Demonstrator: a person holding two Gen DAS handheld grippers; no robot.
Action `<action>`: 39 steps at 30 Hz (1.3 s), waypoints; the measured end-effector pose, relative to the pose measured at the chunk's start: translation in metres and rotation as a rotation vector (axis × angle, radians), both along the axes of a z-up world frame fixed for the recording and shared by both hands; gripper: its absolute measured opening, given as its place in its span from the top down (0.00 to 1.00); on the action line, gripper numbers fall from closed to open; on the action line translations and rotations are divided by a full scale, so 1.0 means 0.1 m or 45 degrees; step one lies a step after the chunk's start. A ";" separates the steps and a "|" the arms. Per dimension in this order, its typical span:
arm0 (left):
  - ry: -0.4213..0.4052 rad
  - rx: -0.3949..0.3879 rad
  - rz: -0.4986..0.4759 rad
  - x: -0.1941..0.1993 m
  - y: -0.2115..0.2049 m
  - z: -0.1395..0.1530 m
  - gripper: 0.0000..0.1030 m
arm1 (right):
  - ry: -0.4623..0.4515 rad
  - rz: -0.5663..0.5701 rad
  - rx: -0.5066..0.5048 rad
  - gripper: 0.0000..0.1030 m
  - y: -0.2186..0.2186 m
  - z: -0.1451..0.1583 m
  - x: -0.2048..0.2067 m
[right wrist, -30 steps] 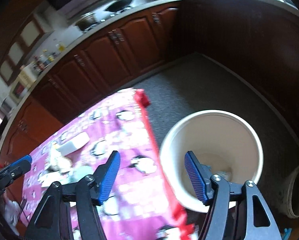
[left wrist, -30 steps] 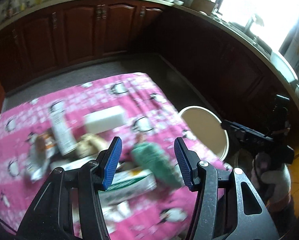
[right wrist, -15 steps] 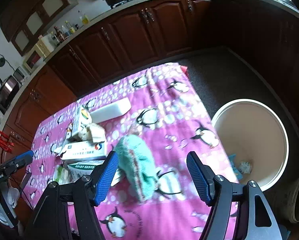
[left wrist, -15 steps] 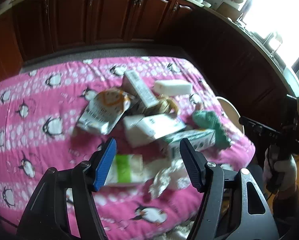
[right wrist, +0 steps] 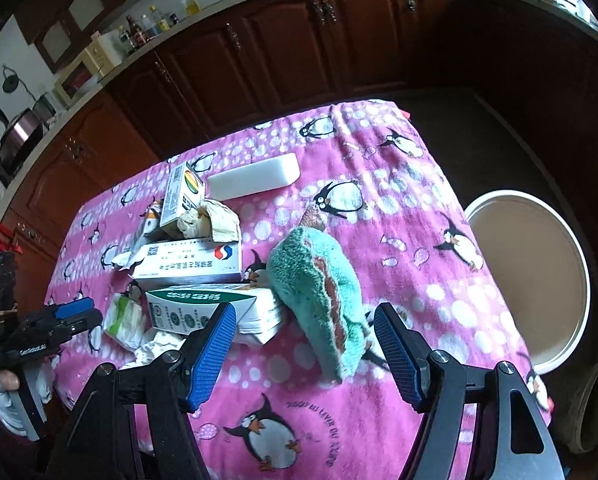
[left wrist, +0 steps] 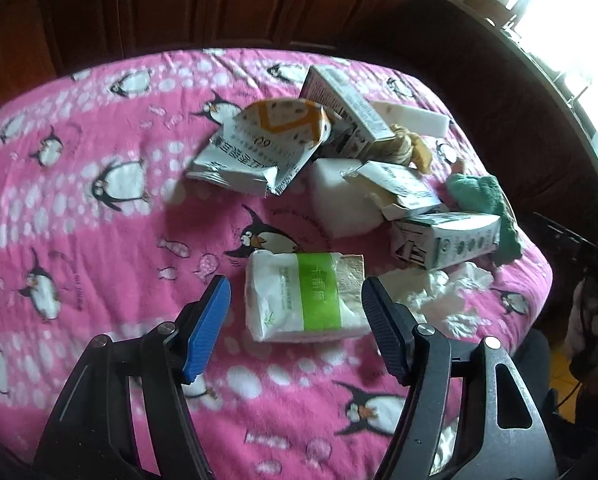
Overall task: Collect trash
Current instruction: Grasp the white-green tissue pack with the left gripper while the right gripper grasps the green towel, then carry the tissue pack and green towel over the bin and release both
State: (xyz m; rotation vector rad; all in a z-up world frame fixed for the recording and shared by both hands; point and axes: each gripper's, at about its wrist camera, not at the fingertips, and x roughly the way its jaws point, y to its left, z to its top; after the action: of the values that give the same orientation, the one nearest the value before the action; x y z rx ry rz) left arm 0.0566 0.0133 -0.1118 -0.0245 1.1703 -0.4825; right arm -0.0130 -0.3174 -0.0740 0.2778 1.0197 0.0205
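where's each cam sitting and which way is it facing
Left wrist: on the left gripper, angled down at a tissue pack on the pink cloth; its jaws are opening, nothing gripped.
Right wrist: on the right gripper, facing a teal cloth, bucket beside; a hand shows.
Shared: the green-and-white carton.

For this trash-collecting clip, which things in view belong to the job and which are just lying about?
Job:
- tissue pack
- crumpled tissue
- torn snack bag
- cartons
- bin
- left gripper, jaws opening, empty

Lying about:
- teal cloth, perhaps
- counter bottles
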 end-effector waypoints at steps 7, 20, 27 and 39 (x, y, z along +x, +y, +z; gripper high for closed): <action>0.090 0.010 0.023 0.16 -0.06 -0.22 0.35 | 0.045 0.007 0.041 0.33 -0.15 -0.25 0.22; 0.118 0.073 -0.067 0.16 -0.31 -0.30 0.55 | 0.075 0.051 0.208 0.63 -0.18 -0.55 0.41; 0.066 0.024 -0.004 0.09 -0.24 -0.16 0.64 | -0.038 0.004 0.234 0.68 -0.32 -0.25 0.18; -0.108 -0.080 -0.015 -0.11 -0.26 0.64 0.64 | -0.194 -0.059 0.281 0.68 -0.64 0.19 -0.19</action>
State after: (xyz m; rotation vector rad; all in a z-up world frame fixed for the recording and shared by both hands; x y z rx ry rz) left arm 0.0456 -0.0127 -0.0479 -0.0507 1.0728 -0.5258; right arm -0.0318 -0.3809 -0.0545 0.4937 0.8599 0.1111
